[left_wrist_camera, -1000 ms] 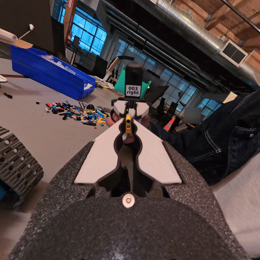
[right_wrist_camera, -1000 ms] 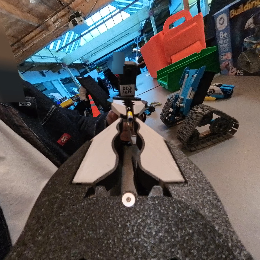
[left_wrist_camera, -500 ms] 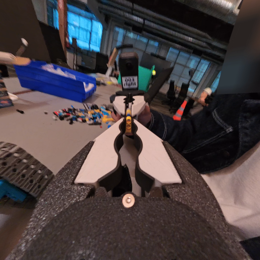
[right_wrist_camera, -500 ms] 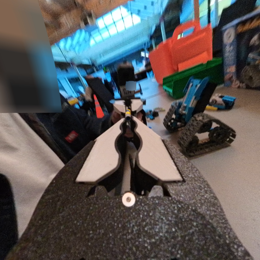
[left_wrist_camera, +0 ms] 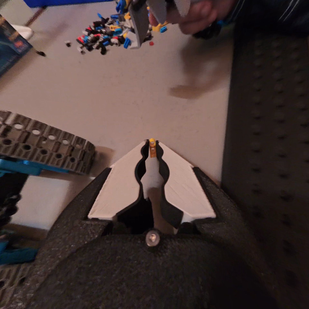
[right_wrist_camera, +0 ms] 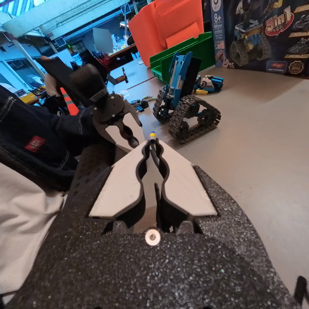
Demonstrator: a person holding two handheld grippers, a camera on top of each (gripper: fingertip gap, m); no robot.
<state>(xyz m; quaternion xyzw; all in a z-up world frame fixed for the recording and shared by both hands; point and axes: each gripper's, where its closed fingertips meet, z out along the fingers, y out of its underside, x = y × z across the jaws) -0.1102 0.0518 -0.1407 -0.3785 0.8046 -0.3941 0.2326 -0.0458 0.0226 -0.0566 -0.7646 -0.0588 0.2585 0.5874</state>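
My left gripper (left_wrist_camera: 152,142) is shut on a small yellow holed piece (left_wrist_camera: 152,148) and points down at the beige table (left_wrist_camera: 125,93), above its surface. It also shows in the right wrist view (right_wrist_camera: 133,141), just left of my right gripper's tips. My right gripper (right_wrist_camera: 152,142) is shut on a thin black rod (right_wrist_camera: 154,155) whose end, yellow and blue (right_wrist_camera: 152,134), sticks out past the tips. In the left wrist view the right gripper (left_wrist_camera: 142,30) is a blur at the top, over a pile of loose small pieces (left_wrist_camera: 103,36).
A blue and grey tracked vehicle (right_wrist_camera: 184,108) stands on the table; its tread (left_wrist_camera: 41,145) is at left of my left gripper. Behind are a green bin (right_wrist_camera: 182,55), an orange foam case (right_wrist_camera: 167,30) and a printed box (right_wrist_camera: 260,33). A dark dimpled surface (left_wrist_camera: 267,150) fills the right. Left tips to right tips: about 12 cm.
The two grippers faced each other tip to tip; now they have drawn apart. My left gripper has tipped down toward the table. Each still holds its piece.
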